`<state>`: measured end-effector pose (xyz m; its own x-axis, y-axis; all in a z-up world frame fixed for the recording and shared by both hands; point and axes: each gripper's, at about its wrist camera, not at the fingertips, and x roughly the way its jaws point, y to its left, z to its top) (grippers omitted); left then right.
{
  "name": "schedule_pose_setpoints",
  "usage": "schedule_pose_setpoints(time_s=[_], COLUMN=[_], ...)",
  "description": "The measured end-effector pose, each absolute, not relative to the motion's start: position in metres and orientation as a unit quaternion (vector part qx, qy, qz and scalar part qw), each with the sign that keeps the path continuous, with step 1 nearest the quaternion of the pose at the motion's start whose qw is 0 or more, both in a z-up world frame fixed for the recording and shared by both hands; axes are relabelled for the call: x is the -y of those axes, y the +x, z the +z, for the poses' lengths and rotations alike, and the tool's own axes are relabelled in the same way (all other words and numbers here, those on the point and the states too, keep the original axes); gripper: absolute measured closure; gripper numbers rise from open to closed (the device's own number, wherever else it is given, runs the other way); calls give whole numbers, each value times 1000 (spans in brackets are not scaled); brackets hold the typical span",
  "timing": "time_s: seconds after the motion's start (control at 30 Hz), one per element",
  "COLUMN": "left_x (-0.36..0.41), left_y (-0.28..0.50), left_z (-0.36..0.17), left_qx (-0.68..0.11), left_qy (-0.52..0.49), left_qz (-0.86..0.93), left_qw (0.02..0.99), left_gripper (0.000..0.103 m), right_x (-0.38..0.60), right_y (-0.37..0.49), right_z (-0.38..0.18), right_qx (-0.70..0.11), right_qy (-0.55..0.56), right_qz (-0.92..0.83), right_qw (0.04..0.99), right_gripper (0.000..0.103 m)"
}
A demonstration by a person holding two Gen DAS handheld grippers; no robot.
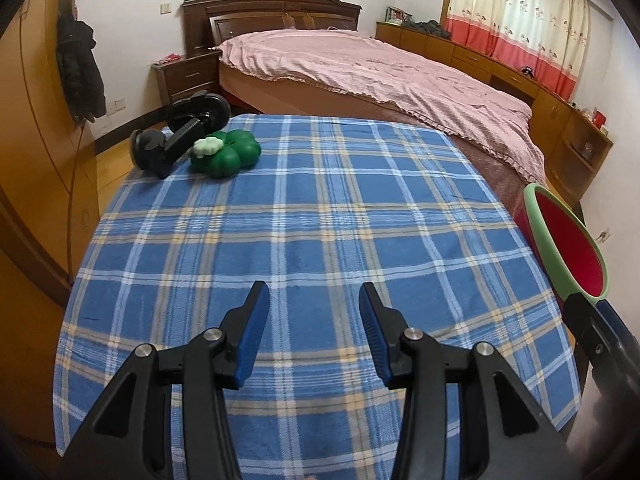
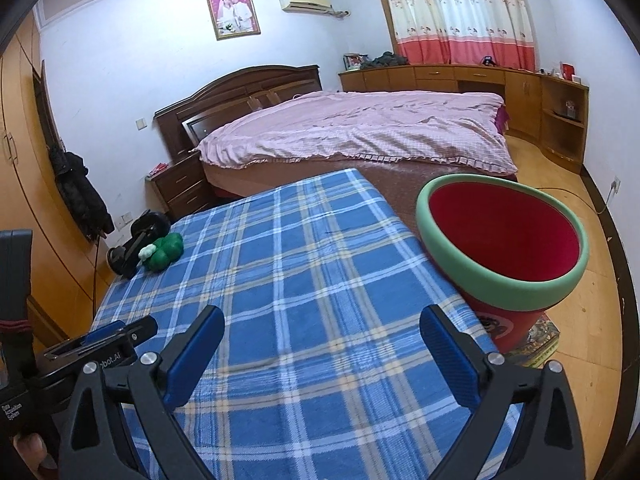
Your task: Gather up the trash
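My left tongs (image 1: 314, 334) and right tongs (image 2: 320, 356) gape wide, holding nothing, above the plaid cloth (image 1: 312, 216). Bin (image 2: 502, 240) stands at its right edge. Left unit reads "bot.AI".

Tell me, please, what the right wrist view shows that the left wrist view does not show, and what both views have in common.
Only the right wrist view shows the framed wedding photo, the air conditioner and the whole inside of the red bin, where no trash is visible. Only the left wrist view shows the right gripper from outside, near the bin's green rim. Both show the blue plaid tablecloth, the green clover-shaped object, the black device beside it, and the pink bed. The left gripper is open.
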<state>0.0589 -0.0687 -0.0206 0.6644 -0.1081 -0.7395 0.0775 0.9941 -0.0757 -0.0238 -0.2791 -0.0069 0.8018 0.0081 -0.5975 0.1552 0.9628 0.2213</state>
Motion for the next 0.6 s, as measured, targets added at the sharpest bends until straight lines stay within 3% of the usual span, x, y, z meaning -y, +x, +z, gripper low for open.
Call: schedule_pose_setpoints(time_s=[0.6], left_x=[68], left_y=[55], left_z=[-16], left_qx=[-394], left_qy=[-10], left_qz=[-42], left_qw=[918], left_gripper=[56], right_x=[275], right_y=[-25], right_z=[-8], right_qx=[-313], right_qy=[129], right_qz=[-37], right_qw=[940], right_gripper=[3])
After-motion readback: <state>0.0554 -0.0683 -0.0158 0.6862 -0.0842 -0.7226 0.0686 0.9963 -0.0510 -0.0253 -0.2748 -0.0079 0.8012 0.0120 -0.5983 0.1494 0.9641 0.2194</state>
